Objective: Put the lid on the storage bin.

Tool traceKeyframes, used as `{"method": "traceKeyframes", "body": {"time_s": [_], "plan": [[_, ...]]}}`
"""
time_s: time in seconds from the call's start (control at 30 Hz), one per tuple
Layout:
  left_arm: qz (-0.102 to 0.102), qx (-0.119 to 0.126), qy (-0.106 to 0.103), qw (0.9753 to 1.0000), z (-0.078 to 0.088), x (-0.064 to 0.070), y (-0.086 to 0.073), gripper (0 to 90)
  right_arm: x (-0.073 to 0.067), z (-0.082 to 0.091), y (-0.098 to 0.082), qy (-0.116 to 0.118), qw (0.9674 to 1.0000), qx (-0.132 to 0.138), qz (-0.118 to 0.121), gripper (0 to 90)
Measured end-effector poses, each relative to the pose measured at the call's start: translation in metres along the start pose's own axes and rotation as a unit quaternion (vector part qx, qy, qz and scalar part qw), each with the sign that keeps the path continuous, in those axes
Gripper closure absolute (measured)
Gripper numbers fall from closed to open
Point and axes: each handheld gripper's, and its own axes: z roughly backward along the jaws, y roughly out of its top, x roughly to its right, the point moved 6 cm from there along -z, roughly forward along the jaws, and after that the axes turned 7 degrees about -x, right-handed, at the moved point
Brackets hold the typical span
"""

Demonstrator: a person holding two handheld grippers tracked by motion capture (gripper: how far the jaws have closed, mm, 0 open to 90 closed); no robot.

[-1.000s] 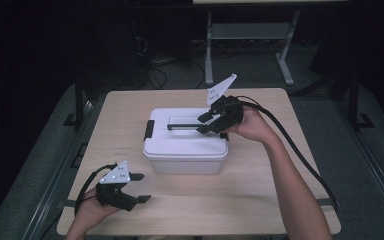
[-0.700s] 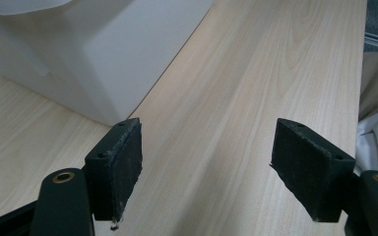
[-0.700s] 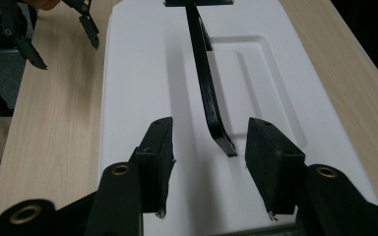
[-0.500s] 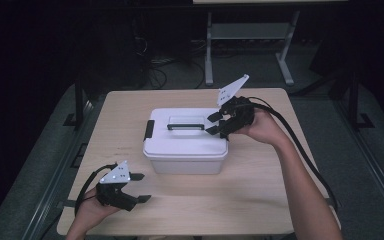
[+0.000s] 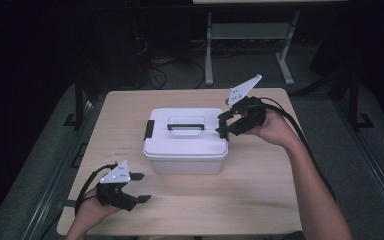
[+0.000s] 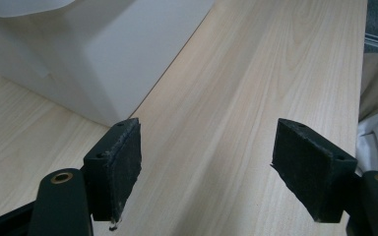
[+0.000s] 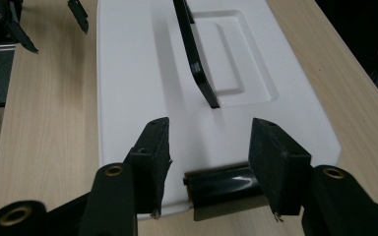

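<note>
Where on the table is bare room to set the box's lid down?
The widest bare patch is the table strip in front of the white box, between the left hand-held gripper and the person's right forearm. A narrower strip lies behind the box. The box's right end is crowded by the right hand-held gripper.

We see a box [image 5: 186, 142] at the middle of the table [image 5: 260, 200], its handle [image 5: 185, 125] on the lid. The right gripper [image 5: 223, 124] sits just beside the box's right end, over the latch [image 7: 221, 186] there. The left gripper [image 5: 141, 187] lies near the table's front left corner, apart from the box.
</note>
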Motion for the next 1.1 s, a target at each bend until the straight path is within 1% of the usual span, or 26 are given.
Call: {"method": "traceKeyframes", "body": {"time_s": [0.03, 0.1, 0.13, 0.2, 0.23, 0.3, 0.37, 0.43, 0.57, 0.6, 0.93, 1.1], "plan": [[0.000, 0.000, 0.000, 1.0000, 0.000, 0.000, 0.000, 26.3, -0.001, 0.001, -0.001, 0.001, 1.0000, -0.001, -0.004, 49.2], [0.001, 0.000, 0.000, 1.0000, 0.000, 0.000, 0.000, 26.3, 0.000, 0.002, -0.004, -0.002, 1.0000, -0.002, -0.003, 48.7], [0.000, -0.001, 0.000, 1.0000, 0.000, 0.000, 0.000, 26.3, -0.001, 0.003, -0.005, -0.001, 0.9999, -0.003, -0.010, 48.5], [0.000, -0.001, 0.000, 1.0000, 0.000, 0.000, 0.000, 26.3, 0.000, 0.005, -0.007, -0.005, 1.0000, -0.003, -0.007, 48.2], [0.000, -0.001, 0.000, 1.0000, 0.000, 0.000, 0.000, 26.3, 0.000, 0.005, -0.008, -0.006, 0.9999, -0.003, -0.011, 48.1], [0.000, -0.001, 0.000, 1.0000, 0.000, 0.000, 0.000, 26.3, 0.000, 0.007, -0.010, -0.007, 0.9999, -0.003, -0.010, 47.8], [0.000, -0.001, 0.000, 1.0000, 0.000, 0.000, 0.000, 26.3, -0.001, 0.008, -0.013, -0.008, 0.9999, -0.003, -0.014, 47.5], [0.000, -0.001, -0.001, 1.0000, -0.001, 0.000, 0.000, 26.3, -0.001, 0.009, -0.015, -0.010, 0.9998, -0.007, -0.014, 47.4], [0.001, -0.001, -0.002, 1.0000, -0.002, 0.001, 0.000, 26.3, -0.002, 0.011, -0.020, -0.011, 0.9998, -0.005, -0.017, 47.1], [0.001, -0.001, -0.002, 1.0000, -0.002, 0.001, 0.000, 26.2, -0.002, 0.012, -0.021, -0.012, 0.9997, -0.006, -0.020, 47.1], [-0.001, -0.004, -0.002, 1.0000, -0.003, 0.001, 0.001, 26.2, -0.001, 0.018, -0.035, -0.020, 0.9993, -0.009, -0.030, 45.8], [-0.001, -0.003, -0.002, 1.0000, -0.002, 0.001, 0.001, 26.2, -0.002, 0.019, -0.040, -0.020, 0.9991, -0.011, -0.036, 44.8]]}}
